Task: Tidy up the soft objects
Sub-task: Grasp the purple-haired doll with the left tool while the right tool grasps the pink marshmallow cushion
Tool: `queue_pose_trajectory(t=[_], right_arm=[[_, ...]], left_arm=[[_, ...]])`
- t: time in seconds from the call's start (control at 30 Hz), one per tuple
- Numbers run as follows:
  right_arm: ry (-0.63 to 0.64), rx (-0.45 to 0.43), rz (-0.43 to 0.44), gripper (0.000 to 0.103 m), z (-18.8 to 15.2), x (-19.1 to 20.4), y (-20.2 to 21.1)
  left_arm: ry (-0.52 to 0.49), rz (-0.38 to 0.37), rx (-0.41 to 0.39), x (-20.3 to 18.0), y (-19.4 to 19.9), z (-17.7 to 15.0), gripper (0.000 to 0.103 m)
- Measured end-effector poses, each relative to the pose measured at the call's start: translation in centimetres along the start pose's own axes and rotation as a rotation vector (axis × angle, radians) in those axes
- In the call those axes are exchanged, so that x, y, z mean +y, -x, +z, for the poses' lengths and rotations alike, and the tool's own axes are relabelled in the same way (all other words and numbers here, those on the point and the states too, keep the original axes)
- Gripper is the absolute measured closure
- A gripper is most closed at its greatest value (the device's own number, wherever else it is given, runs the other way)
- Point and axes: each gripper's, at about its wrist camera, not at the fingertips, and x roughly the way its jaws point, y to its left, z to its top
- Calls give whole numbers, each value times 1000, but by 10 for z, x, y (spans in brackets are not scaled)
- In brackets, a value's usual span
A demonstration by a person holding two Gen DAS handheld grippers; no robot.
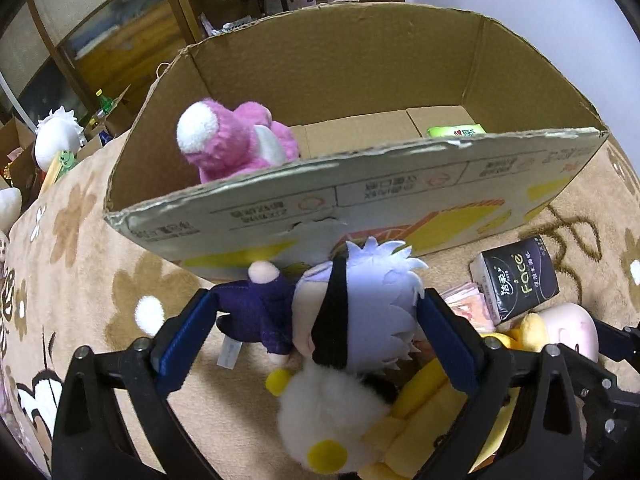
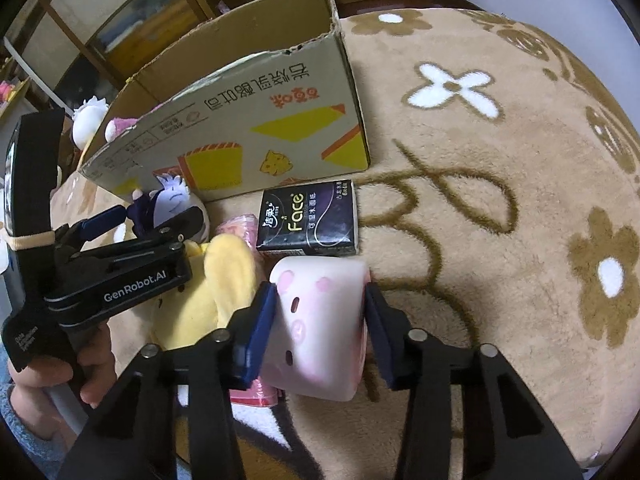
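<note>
R gripper clamped on pink-white squishy toy. L gripper jaws wide apart around white-haired plush doll, no squeeze. Both on flower blanket, just beside cardboard box near wall; black tissue pack between.

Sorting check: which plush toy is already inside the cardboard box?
The pink plush, inside the cardboard box; the white-haired doll and yellow plush lie outside.
</note>
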Motion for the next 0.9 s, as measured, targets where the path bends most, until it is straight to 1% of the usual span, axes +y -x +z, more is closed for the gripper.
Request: queue_pose_trajectory(t=[0.07, 0.13, 0.43, 0.6, 0.7, 0.73, 0.77, 0.8, 0.9], right_arm=[[7, -1, -9, 63, -1, 1, 1], [8, -3, -11, 64, -1, 1, 2], [-5, -1, -3, 64, -3, -1, 4], [7, -22, 1, 73, -1, 1, 8], [8, -51, 1, 75, 1, 1, 14], [1, -65, 5, 75, 2, 0, 17], [-2, -77, 9, 75, 2, 1, 20], [-4, -89, 12, 75, 3, 0, 22], [-2, -110, 16, 75, 4, 2, 27]], left_arm=[[19, -36, 0, 3, 1, -2, 23], [31, -65, 4, 4, 2, -1, 30], [37, -79, -5, 7, 6, -3, 34], [36, -76, -10, 6, 10, -4, 35], [35, -76, -13, 6, 13, -4, 35], [36, -78, -15, 7, 14, -4, 39], [37, -89, -20, 7, 16, -5, 53], [38, -106, -17, 7, 18, -5, 53], [34, -100, -19, 6, 21, -6, 54]])
